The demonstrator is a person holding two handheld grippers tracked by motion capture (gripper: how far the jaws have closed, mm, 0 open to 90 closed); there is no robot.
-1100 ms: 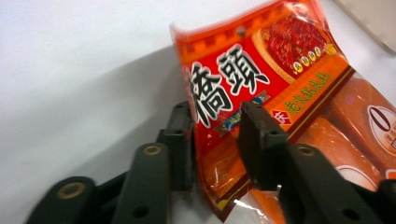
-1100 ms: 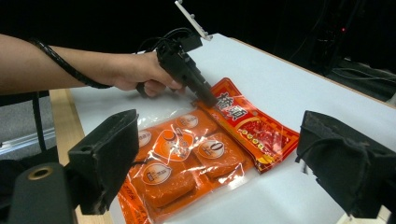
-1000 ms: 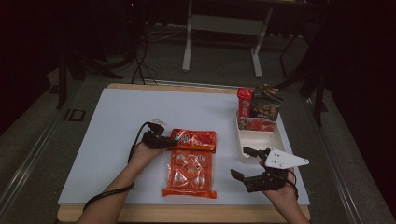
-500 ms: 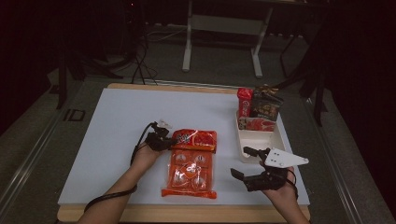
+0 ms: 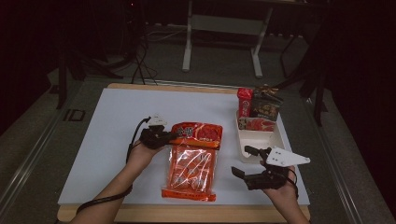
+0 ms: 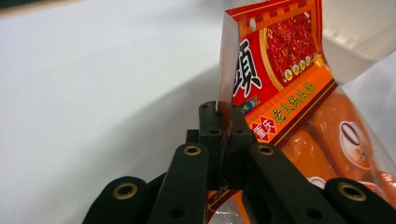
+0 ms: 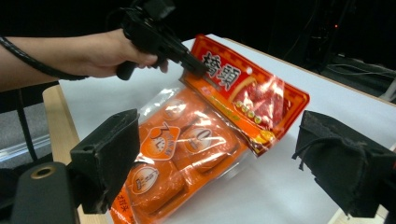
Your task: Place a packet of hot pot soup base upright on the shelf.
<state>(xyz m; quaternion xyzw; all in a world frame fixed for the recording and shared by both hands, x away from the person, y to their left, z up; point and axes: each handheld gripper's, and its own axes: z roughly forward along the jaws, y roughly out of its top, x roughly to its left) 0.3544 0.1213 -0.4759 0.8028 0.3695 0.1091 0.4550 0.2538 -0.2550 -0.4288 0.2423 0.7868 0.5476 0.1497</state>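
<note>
left gripper (image 6: pixel 223 122) pinches packet (image 5: pixel 191 161) edge (lifted) — right gripper (image 5: pixel 250 163) agape

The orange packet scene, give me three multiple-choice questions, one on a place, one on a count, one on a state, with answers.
1. Where does the white tray sit on the table?
A. left edge
B. right side
C. near centre

2. How many hand-held grippers touch the orange packet?
A. none
B. one
C. two

3. How do the right hand-held gripper's jaws stand?
A. wide open
B. shut on the packet
C. shut on the tray

Answers:
1 B, the high view shows the tray by the right edge, with packets standing at its far end.
2 B, the left hand-held gripper pinches the packet's top edge; the right one is apart.
3 A, the right gripper view shows a wide gap with nothing between.
</note>
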